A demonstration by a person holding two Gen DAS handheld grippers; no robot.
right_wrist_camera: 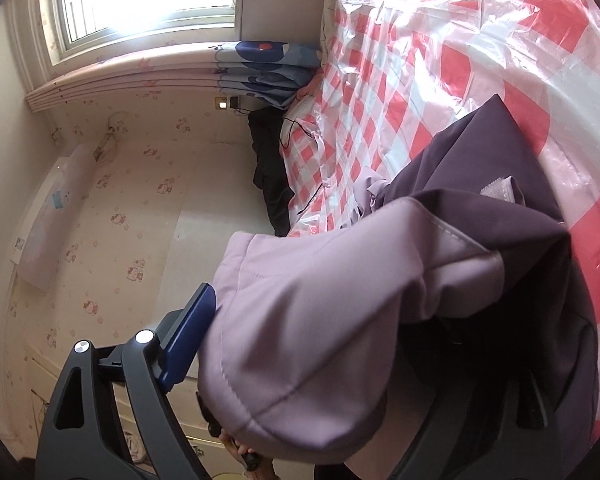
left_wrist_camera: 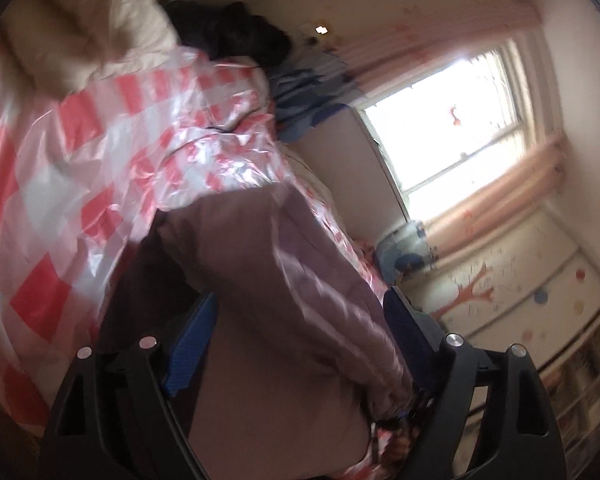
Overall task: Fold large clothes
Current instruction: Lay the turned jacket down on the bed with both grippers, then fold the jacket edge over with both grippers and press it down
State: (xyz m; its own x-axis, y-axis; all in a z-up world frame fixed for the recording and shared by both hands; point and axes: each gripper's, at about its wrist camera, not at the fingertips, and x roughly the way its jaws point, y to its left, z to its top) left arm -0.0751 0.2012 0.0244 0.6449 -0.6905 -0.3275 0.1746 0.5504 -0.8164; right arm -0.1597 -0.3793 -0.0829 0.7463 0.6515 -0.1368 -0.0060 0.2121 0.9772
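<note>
A lilac jacket (left_wrist_camera: 284, 292) with a dark purple lining lies between the fingers of my left gripper (left_wrist_camera: 300, 344) and trails over the bed's red-and-white checked plastic cover (left_wrist_camera: 60, 200). The left jaws stand wide apart around the cloth. In the right wrist view the same jacket (right_wrist_camera: 320, 320) drapes over my right gripper and hides its right finger. Only the blue left finger (right_wrist_camera: 188, 344) shows. The dark lining (right_wrist_camera: 500, 168) faces up on the checked cover (right_wrist_camera: 420, 60).
A cream pillow (left_wrist_camera: 92, 20) and dark clothes (left_wrist_camera: 236, 32) lie at the bed's head. Blue patterned bedding (right_wrist_camera: 260, 68) is piled by the window (left_wrist_camera: 452, 120). More dark clothing (right_wrist_camera: 268, 168) hangs off the bed edge. A white drawer unit (left_wrist_camera: 520, 300) stands against the wall.
</note>
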